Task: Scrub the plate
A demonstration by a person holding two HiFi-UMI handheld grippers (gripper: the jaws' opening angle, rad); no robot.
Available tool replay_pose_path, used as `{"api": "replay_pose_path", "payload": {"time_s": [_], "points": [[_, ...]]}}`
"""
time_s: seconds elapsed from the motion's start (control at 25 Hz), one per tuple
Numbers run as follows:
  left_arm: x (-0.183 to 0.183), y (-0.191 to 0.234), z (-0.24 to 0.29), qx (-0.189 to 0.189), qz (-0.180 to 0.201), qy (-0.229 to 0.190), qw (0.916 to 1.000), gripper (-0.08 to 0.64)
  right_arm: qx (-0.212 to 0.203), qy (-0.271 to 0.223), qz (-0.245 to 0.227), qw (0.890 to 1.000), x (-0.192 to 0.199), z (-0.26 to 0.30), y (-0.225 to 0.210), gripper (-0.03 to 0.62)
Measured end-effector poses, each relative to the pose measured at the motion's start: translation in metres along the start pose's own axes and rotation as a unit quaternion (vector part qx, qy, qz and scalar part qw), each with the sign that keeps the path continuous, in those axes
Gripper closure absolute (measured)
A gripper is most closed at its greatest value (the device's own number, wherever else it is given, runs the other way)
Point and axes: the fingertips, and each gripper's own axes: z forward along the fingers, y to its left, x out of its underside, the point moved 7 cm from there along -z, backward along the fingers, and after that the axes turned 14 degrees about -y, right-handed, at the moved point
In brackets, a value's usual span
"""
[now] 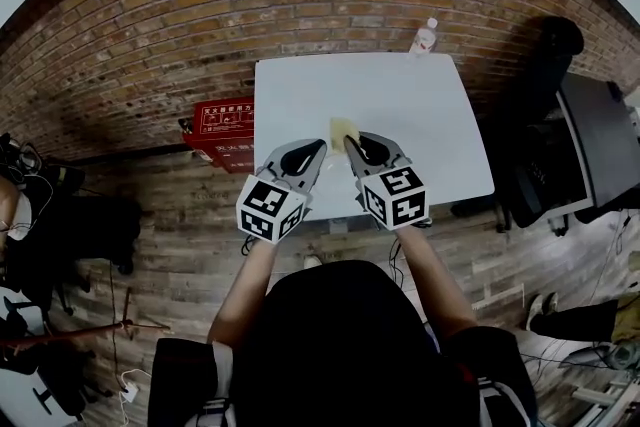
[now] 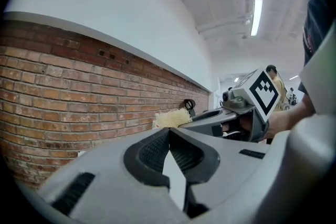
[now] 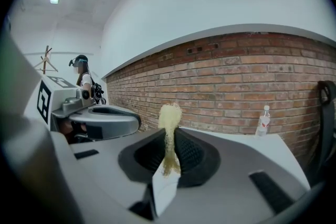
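While the right gripper pinches a yellow scrub pad tight between its jaws, no plate shows in any of the views, so the scrubbing itself does not look to be under way. The pad stands up out of the closed pads, thin where it is squeezed and fluffy at the top. The left gripper has its jaws shut together with nothing between them. My reading is that this is the getting-ready step, with the tool in hand and the dish absent. The next move calls for finding the plate, steadying it with the empty gripper, and bringing the pad down flat on it.

Both grippers are held side by side above the near part of the white table, tips close together but apart. They point away from the person toward the brick wall, only slightly downward. Both forearms reach forward from the body. A water bottle stands at the table's far edge.
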Motion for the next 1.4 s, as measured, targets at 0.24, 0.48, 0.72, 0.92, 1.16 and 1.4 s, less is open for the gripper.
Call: {"api": "replay_pose_path", "payload": {"time_s": [0.24, 0.48, 0.72, 0.92, 1.16, 1.4], "points": [[-0.011, -0.019, 0.004, -0.022, 0.000, -0.009, 0.9997, 0.540, -0.009, -0.006, 0.009, 1.000, -0.009, -0.017, -0.009, 0.545], [-0.015, -0.040, -0.001, -0.039, 0.016, -0.012, 0.9990, 0.540, -0.023, -0.008, 0.003, 1.000, -0.014, -0.038, -0.011, 0.545], [-0.015, -0.063, -0.010, -0.052, 0.021, -0.014, 0.9983, 0.540, -0.028, -0.021, 0.005, 0.999, -0.016, -0.063, -0.011, 0.545], [-0.016, -0.084, -0.018, -0.057, 0.036, -0.009, 0.9977, 0.540, -0.031, -0.029, 0.014, 0.999, -0.013, -0.083, -0.008, 0.545], [-0.016, -0.107, -0.029, -0.068, 0.043, -0.006, 0.9968, 0.540, -0.035, -0.047, 0.011, 0.998, -0.012, -0.106, -0.002, 0.545], [-0.026, -0.129, -0.031, -0.074, 0.054, -0.017, 0.9956, 0.540, -0.042, -0.049, 0.010, 0.998, -0.008, -0.129, -0.001, 0.545]]}}
